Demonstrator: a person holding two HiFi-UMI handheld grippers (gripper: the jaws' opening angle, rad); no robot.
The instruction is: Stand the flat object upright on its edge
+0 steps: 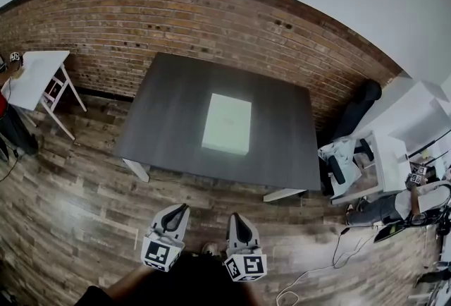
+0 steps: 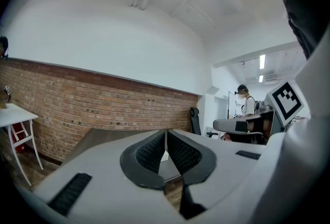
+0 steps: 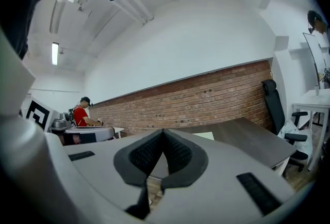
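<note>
A pale, flat rectangular object [image 1: 227, 123] lies flat near the middle of the dark table [image 1: 169, 107]; in the right gripper view a corner of it [image 3: 205, 136] shows past the jaws. Both grippers hang over the wooden floor short of the table's front edge, well apart from the object. My left gripper [image 1: 184, 207] is shut with nothing between its pads [image 2: 166, 132]. My right gripper [image 1: 235, 216] is likewise shut and empty [image 3: 163, 131]. Both point level toward the table.
A brick wall [image 1: 211, 22] runs behind the table. A small white table [image 1: 35, 75] stands at far left, a black office chair [image 1: 356, 111] and cluttered white desks [image 1: 402, 149] at right. Cables [image 1: 331, 255] lie on the floor at lower right. People stand in the background.
</note>
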